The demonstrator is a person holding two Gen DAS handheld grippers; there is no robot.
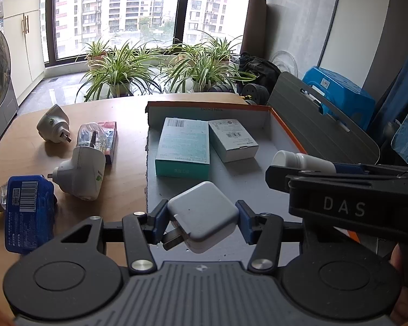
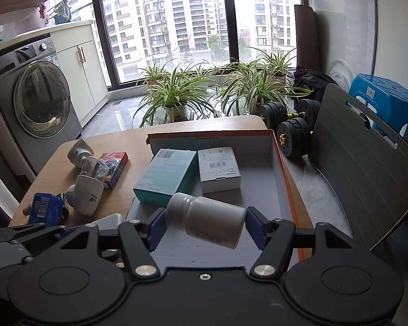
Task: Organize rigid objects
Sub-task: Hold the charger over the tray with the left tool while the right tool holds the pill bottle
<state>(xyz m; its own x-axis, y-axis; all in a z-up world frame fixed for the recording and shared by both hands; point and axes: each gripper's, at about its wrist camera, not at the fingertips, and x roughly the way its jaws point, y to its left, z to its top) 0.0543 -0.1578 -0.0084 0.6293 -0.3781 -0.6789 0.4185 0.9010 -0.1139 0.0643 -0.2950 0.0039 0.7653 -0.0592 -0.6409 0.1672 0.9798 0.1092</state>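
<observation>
My left gripper (image 1: 202, 224) is shut on a white plug charger (image 1: 202, 214) and holds it over the near end of the shallow orange-rimmed box (image 1: 285, 127). My right gripper (image 2: 205, 224) is shut on a white pill bottle (image 2: 206, 217), held on its side over the same box (image 2: 281, 160). The bottle also shows in the left wrist view (image 1: 302, 160). A teal carton (image 1: 183, 146) and a white carton (image 1: 232, 139) lie inside the box. Both also show in the right wrist view, teal (image 2: 166, 178) and white (image 2: 219, 168).
On the wooden table (image 1: 30, 152) left of the box lie two white plug-in devices (image 1: 80, 174) (image 1: 53, 123), a blue packet (image 1: 28, 214), and a red-blue pack (image 1: 110, 138). A grey board (image 2: 367, 163), dumbbells (image 2: 293, 135), plants and a washing machine (image 2: 32, 103) stand around.
</observation>
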